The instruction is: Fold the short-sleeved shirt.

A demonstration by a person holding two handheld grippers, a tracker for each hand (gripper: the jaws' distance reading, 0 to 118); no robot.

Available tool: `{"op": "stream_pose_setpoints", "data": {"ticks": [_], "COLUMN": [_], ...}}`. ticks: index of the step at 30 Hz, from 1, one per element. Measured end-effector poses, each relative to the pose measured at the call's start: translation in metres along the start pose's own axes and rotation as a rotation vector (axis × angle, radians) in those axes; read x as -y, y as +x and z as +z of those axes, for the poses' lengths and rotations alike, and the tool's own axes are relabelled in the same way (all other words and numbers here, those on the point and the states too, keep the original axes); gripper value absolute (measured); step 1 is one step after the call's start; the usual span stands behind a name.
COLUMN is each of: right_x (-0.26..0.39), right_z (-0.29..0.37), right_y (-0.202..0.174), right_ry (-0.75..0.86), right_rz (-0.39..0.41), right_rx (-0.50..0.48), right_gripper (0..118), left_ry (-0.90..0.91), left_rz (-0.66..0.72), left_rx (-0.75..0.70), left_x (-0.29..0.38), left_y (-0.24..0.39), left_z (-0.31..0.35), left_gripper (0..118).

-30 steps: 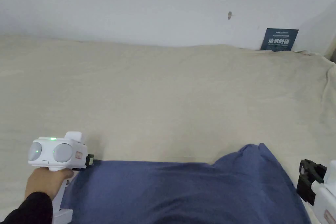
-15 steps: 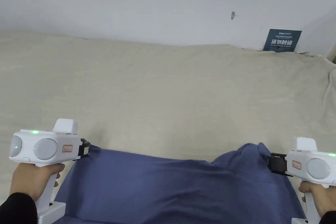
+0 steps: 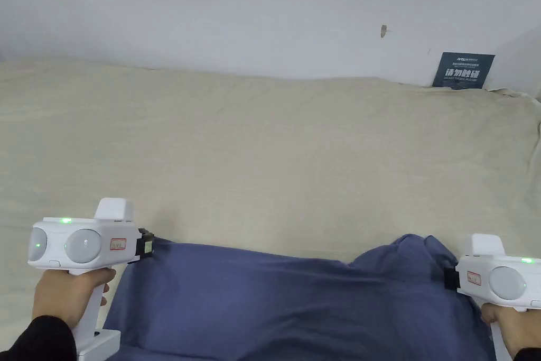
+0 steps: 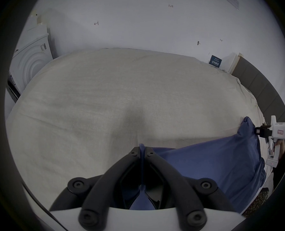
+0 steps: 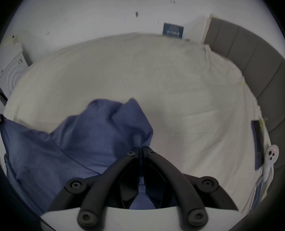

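A blue short-sleeved shirt (image 3: pixel 285 304) hangs stretched between my two grippers over the near edge of the cream bed (image 3: pixel 264 156). My left gripper (image 3: pixel 149 243) is shut on the shirt's left top corner; in the left gripper view its jaws (image 4: pixel 142 151) pinch a thin fold of blue cloth (image 4: pixel 205 159). My right gripper (image 3: pixel 449 277) is shut on the right top corner, where the cloth (image 5: pixel 95 134) bunches into a raised hump above the jaws (image 5: pixel 140 150). The shirt's lower part falls out of sight below the frame.
A white wall runs behind the bed, with a dark blue sign (image 3: pixel 463 70) leaning at the back right. A grey padded headboard (image 5: pixel 255 64) lines the right side, a white washing machine (image 4: pixel 30 63) stands at the left. A dark flat object and a small white toy (image 5: pixel 155 154) lie at the bed's right edge.
The right gripper came into view and closed on the shirt's right corner. Both grippers now hold the shirt's top edge stretched, slightly lower than half a second ago.
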State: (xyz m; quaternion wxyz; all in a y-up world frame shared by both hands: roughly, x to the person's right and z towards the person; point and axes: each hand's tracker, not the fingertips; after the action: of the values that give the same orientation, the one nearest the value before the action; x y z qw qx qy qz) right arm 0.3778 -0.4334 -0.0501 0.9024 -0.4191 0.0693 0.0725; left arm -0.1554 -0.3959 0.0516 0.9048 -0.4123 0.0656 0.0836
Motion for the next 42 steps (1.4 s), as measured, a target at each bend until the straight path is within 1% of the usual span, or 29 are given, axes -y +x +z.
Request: {"op": "stream_pose_setpoints", "data": {"ticks": [1,5,9,13,17,20,24,29,36,39,42], "right_x": [0.001,0.006,0.021,0.047,0.085,0.120,0.161,0.204,0.245,0.254,0.255], "right_z": [0.012,0.071,0.137,0.187,0.217,0.225,0.225,0.214,0.176,0.162,0.159], "right_y": [0.003,0.014,0.030,0.039,0.044,0.044,0.046,0.046,0.041,0.038,0.032], "right_ry": [0.024,0.132,0.223,0.262,0.266,0.251,0.202,0.134,0.027,-0.003,-0.014], "right_rz": [0.007,-0.016,-0.053,-0.070,-0.071,-0.080,-0.124,-0.169,-0.193,-0.192,-0.200], "right_rx": [-0.012,-0.060,-0.114,-0.154,-0.177,-0.175,-0.182,-0.177,-0.108,-0.062,-0.050], "right_gripper": [2,2,2,2,2,2,2,2,2,2,2], "left_ry": [0.004,0.024,0.058,0.099,0.109,0.101,0.072,0.034,-0.035,-0.056,-0.061], "left_rz": [0.001,0.019,0.030,0.049,0.040,0.028,0.014,0.039,-0.006,-0.030,-0.016], "left_rx": [-0.002,-0.014,-0.022,-0.011,-0.005,-0.002,-0.010,0.003,-0.043,-0.059,-0.065], "left_x": [0.002,0.007,0.019,0.039,0.065,0.093,0.135,0.179,0.226,0.236,0.239], "left_y": [0.000,-0.008,-0.007,-0.010,-0.010,-0.008,-0.009,-0.016,-0.025,-0.025,-0.027], "left_z": [0.004,0.019,0.058,0.100,0.132,0.147,0.151,0.148,0.111,0.100,0.098], "left_gripper": [0,0,0,0,0,0,0,0,0,0,0]}}
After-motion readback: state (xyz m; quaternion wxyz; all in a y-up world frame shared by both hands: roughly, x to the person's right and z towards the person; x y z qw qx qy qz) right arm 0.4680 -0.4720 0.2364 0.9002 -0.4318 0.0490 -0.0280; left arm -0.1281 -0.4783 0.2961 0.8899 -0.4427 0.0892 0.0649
